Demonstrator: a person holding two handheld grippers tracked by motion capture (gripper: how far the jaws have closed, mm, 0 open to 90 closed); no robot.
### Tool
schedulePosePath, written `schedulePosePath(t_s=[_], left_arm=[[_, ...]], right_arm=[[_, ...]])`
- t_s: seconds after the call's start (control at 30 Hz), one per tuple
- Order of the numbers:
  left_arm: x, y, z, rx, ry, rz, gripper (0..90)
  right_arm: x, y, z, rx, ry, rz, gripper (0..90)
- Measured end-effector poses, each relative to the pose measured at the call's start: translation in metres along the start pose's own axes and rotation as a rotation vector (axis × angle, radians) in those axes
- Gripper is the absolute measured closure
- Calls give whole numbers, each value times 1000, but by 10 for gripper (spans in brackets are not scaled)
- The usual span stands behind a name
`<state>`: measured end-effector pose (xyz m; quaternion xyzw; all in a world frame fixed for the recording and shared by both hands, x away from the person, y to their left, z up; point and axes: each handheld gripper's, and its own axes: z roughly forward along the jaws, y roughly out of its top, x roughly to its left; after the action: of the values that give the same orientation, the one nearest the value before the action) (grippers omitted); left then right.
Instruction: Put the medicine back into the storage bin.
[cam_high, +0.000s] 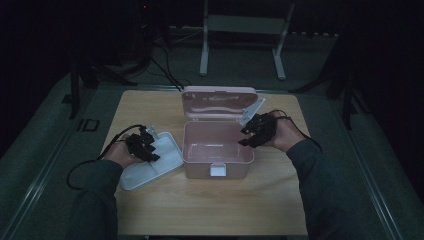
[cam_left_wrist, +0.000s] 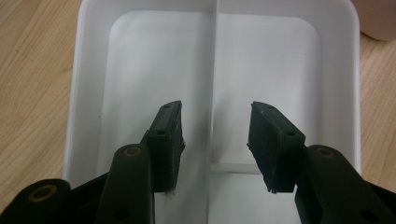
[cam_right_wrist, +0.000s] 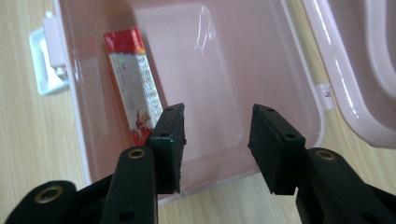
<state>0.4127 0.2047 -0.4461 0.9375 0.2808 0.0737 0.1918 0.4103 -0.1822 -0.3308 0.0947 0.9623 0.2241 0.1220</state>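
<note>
**Tray out, packet waiting in the box**

At the centre of the high view a pink storage box (cam_high: 216, 152) stands on the wooden bench (cam_high: 210, 210) with its lid (cam_high: 219, 102) thrown back. Its white divided tray (cam_high: 159, 162) lies just left of it. The left gripper (cam_high: 146, 145) hangs over that tray, jaws apart astride the centre divider, clamped on nothing. The right gripper (cam_high: 252, 132) leans in over the box's right rim, jaws also apart and empty. In the right gripper view a red-and-white packet (cam_right_wrist: 133, 84) lies flat along the box floor at upper left.

My guess is the step in hand is reaching for that packet. Next the right hand must dip deeper and swing left to straddle it. Both forearms angle inward, wrists tipped down.
</note>
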Motion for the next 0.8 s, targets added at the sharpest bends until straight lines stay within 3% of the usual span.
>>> schedulePosePath(t_s=[0.37,0.53,0.8], left_arm=[[0,2,4,32,6,2,547],[-3,2,9,67,13,21,582],[-1,-2,3,62,6,16,625]], right_arm=[[-1,-20,-3,-26,-36,49,546],[-3,-30,-6,-38,-54,79,545],[-3,-38,-7,-45,-54,96,543]])
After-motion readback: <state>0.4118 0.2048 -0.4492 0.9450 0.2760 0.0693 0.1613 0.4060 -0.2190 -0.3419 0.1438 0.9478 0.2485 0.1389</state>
